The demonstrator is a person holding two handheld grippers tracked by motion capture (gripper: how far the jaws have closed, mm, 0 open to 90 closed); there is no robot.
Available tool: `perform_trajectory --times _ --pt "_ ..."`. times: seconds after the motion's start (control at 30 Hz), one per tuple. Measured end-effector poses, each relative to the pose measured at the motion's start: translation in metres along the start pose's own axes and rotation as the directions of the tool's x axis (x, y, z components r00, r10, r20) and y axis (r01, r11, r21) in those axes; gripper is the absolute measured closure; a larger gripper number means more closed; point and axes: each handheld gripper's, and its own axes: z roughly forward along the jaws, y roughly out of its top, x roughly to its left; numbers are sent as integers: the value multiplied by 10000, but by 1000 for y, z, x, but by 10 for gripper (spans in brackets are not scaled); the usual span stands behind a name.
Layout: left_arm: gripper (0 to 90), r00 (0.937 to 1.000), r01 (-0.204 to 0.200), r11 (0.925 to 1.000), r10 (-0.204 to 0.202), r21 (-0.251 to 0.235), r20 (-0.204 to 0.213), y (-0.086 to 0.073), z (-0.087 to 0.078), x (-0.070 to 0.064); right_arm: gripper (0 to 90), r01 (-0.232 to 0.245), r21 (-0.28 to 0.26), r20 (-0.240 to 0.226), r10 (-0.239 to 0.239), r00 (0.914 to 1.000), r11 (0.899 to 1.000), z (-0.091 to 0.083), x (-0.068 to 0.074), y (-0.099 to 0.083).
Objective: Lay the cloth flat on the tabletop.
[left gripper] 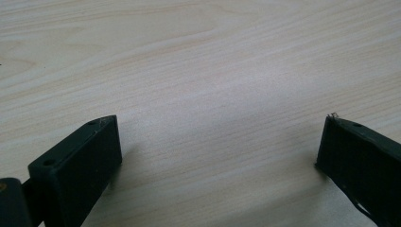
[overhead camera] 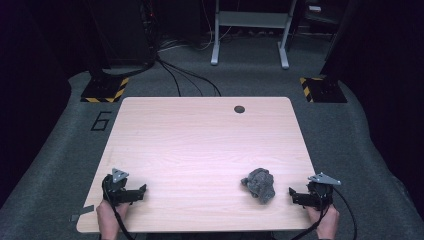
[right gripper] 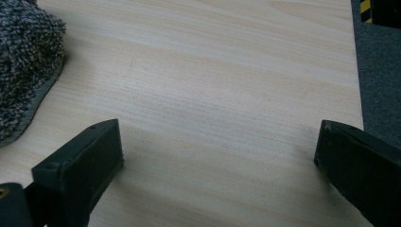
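A crumpled grey cloth (overhead camera: 259, 184) lies on the light wooden table (overhead camera: 200, 145) near its front right. My right gripper (overhead camera: 295, 196) rests just right of the cloth, held by a hand at the table's front right corner. Its jaws stand wide apart over bare wood in the right gripper view (right gripper: 215, 146), with the cloth (right gripper: 26, 66) at the left edge of that view. My left gripper (overhead camera: 141, 192) sits at the front left, open, with only bare wood between its jaws (left gripper: 217, 142).
A dark round hole (overhead camera: 239, 108) sits near the table's far edge. Grey carpet surrounds the table, with cables (overhead camera: 185, 75), a white frame (overhead camera: 250, 30) and yellow-black striped bases (overhead camera: 105, 90) beyond it. The table's right edge is close to my right gripper.
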Motion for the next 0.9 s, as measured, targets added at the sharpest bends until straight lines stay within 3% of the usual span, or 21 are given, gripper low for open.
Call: perform_trajectory --times 0.9 --pt "7 10000 21 10000 -21 -83 -15 0 0 0 17 -1 14 -5 1 10000 10000 0 1 0"
